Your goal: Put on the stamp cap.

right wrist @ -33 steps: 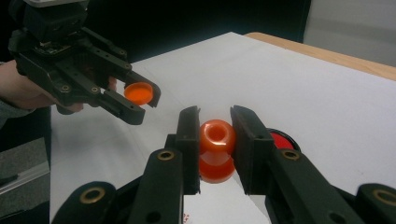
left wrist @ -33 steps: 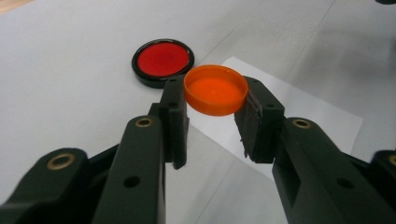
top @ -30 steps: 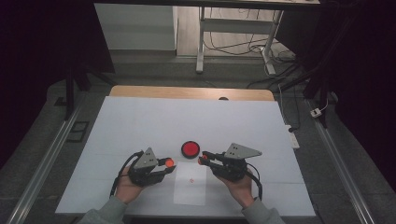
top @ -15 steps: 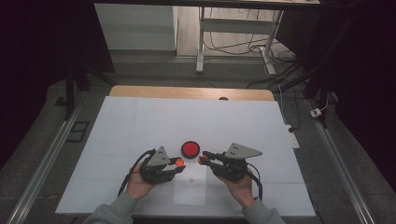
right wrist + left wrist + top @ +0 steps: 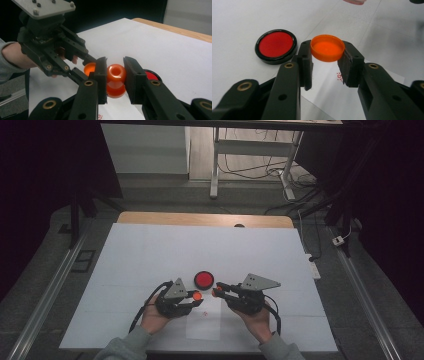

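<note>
Above the near middle of the white table (image 5: 150, 255), the left gripper (image 5: 325, 62) clamps an orange cap (image 5: 327, 47) by its rim, hollow side up. Facing it, tips nearly meeting, the right gripper (image 5: 115, 75) squeezes what looks like a small orange bottle (image 5: 116, 80) at its neck. Just beyond both, a red disc in a black rim (image 5: 204, 279) lies flat beside a paper slip (image 5: 204, 322).

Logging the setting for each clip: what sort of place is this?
Probably a lab or workshop recording station, not a home: a white table under a fixed overhead camera, loose cables on the floor behind it, metal rails alongside, and dark surroundings.
</note>
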`<state>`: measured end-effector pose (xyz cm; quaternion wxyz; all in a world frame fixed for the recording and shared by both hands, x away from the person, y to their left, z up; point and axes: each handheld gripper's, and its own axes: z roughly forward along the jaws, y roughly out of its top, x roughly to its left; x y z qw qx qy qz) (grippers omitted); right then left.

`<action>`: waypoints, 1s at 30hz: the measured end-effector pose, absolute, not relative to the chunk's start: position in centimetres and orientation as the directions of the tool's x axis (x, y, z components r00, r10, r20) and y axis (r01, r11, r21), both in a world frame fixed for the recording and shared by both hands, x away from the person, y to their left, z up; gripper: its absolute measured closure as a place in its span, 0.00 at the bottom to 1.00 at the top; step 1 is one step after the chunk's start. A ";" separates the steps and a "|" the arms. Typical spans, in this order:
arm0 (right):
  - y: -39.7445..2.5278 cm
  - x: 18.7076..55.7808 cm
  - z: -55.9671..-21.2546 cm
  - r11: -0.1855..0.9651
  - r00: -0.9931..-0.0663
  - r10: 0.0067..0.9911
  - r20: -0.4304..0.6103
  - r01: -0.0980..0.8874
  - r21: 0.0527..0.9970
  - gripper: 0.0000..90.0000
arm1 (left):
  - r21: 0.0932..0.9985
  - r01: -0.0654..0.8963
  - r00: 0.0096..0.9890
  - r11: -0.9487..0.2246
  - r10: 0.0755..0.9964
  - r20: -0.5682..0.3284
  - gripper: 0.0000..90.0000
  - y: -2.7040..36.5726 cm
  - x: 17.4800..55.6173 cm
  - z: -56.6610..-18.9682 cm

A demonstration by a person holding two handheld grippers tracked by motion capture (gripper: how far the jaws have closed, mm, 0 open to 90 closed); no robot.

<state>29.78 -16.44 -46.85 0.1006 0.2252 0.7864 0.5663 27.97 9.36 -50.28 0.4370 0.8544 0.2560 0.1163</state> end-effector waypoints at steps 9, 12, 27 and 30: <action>-16.1 29.6 -46.9 0.264 -0.882 0.462 0.091 0.235 0.935 0.80 | 0.791 0.332 0.859 -0.514 0.511 -0.029 0.72 8.0 28.2 -51.0; -16.1 29.6 -46.9 0.265 -0.883 0.461 0.093 0.237 0.935 0.80 | 0.791 0.328 0.862 -0.517 0.506 -0.027 0.72 7.8 28.2 -51.1; -15.9 29.5 -47.1 0.271 -0.887 0.452 0.096 0.239 0.933 0.80 | 0.791 0.324 0.868 -0.519 0.496 -0.029 0.72 7.0 28.1 -51.2; -15.7 29.4 -47.2 0.282 -0.891 0.446 0.091 0.236 0.930 0.80 | 0.791 0.322 0.868 -0.520 0.495 -0.028 0.72 6.9 28.0 -51.1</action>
